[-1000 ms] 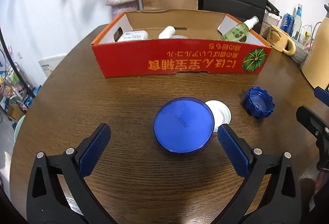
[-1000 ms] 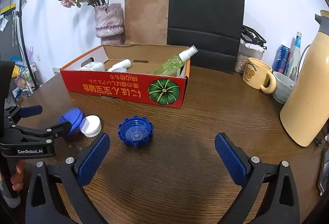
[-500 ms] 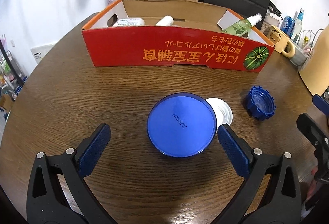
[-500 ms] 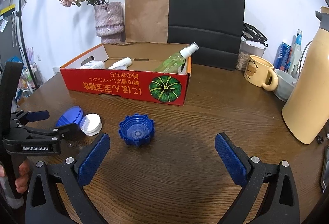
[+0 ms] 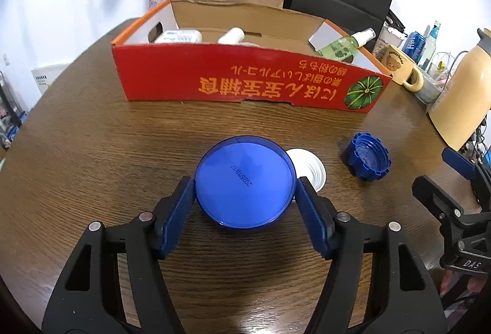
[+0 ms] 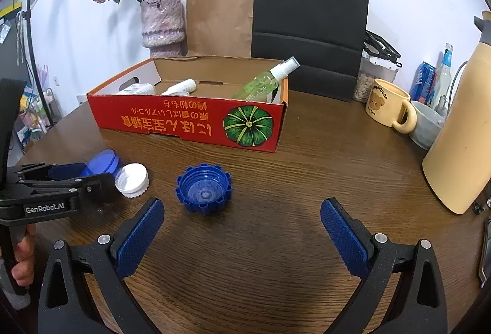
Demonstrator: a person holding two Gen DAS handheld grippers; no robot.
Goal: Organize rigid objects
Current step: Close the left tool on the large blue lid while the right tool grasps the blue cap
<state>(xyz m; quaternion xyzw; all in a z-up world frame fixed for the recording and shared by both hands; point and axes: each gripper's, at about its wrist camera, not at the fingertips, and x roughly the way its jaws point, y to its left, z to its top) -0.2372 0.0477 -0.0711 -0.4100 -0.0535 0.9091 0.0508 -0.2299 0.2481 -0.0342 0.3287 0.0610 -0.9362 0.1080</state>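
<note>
My left gripper (image 5: 245, 190) is shut on a round blue lid (image 5: 245, 182) that rests on the wooden table; its pads press both sides. A white cap (image 5: 308, 168) touches the lid's right side. A blue ridged cap (image 5: 368, 160) lies open side up farther right. In the right wrist view the blue ridged cap (image 6: 203, 192) sits just ahead of my right gripper (image 6: 242, 229), which is open and empty. The white cap (image 6: 132, 180) and blue lid (image 6: 102, 162) lie to its left, by my left gripper (image 6: 73, 180).
A red cardboard box (image 5: 245, 85) holding a spray bottle (image 6: 265, 79) and white containers stands at the back. A yellow mug (image 6: 388, 104), a grey bowl (image 6: 425, 125) and a tan thermos (image 6: 460, 143) stand at the right. A vase and paper bags stand behind the box.
My left gripper moved forward and closed its jaws onto the blue lid. My right gripper stayed open and hardly moved.
</note>
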